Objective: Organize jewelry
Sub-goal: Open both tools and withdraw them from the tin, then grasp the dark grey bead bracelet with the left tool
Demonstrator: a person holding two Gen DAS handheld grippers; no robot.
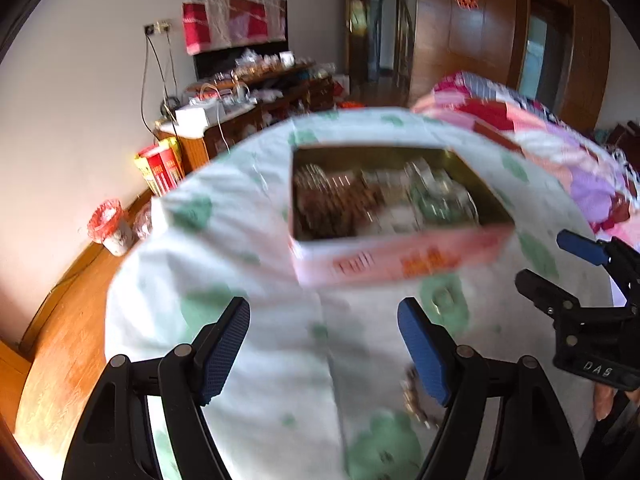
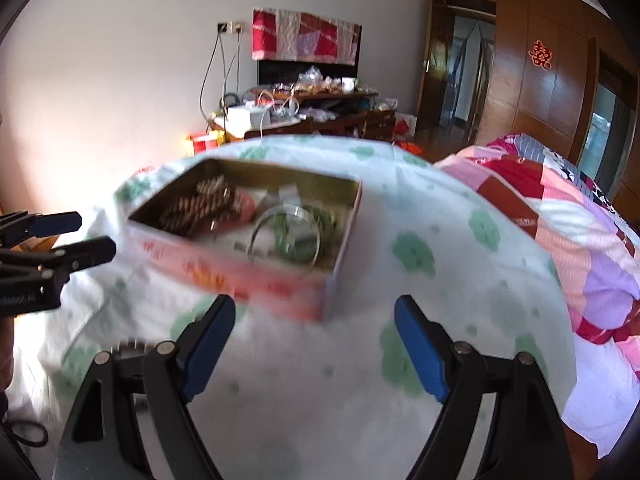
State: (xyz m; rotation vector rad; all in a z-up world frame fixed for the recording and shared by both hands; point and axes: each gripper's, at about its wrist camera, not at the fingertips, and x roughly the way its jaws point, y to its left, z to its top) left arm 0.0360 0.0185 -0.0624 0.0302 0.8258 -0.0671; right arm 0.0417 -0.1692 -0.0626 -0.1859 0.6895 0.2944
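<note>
White cloth printed with green clouds [image 2: 460, 272] covers the bed your work lies on, with a patchwork quilt [image 2: 568, 232] bunched along its right side. On that cloth sits the open tin box [image 2: 256, 280], pink-sided and gold inside; its long axis runs across the left wrist view and skews up to the left in the right wrist view. Inside, brown beaded strands [image 2: 200, 206] lie at the left end, a green bangle [image 2: 304, 236] and a clear bangle [image 2: 280, 220] toward the right. Your left tool [image 1: 324, 350] is spread wide and empty, and so is your right tool [image 2: 316, 346]; both hover just short of the box's near wall. A small beaded chain [image 1: 414, 398] lies loose on the cloth by the left tool's right finger; blur hides its detail. You look to be between placements: the next move likely calls for lowering onto that chain, pinching it, then carrying it over the near wall.
</note>
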